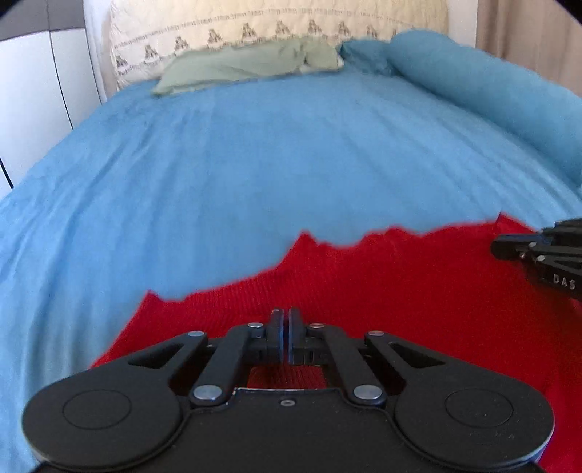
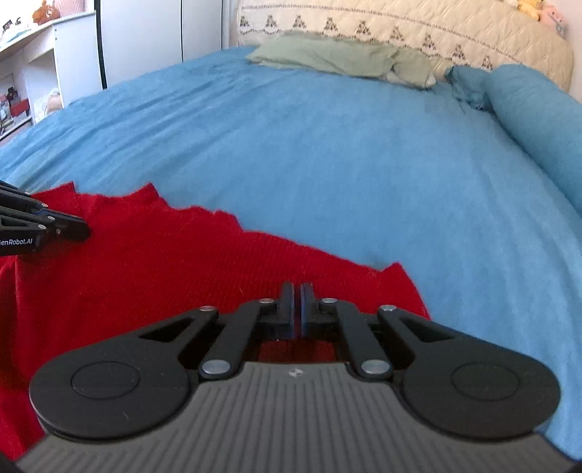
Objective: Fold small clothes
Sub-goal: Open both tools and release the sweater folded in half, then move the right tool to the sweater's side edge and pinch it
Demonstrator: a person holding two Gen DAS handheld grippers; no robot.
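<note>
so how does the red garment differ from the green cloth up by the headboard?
The red garment is bright red with a knit look; the green cloth is pale green and looks smooth. The red garment lies spread at the near edge of the blue bedspread, under both sets of fingers; the green cloth sits bunched at the far end, against the quilted headboard, away from them. Both rest on the bedspread.
</note>
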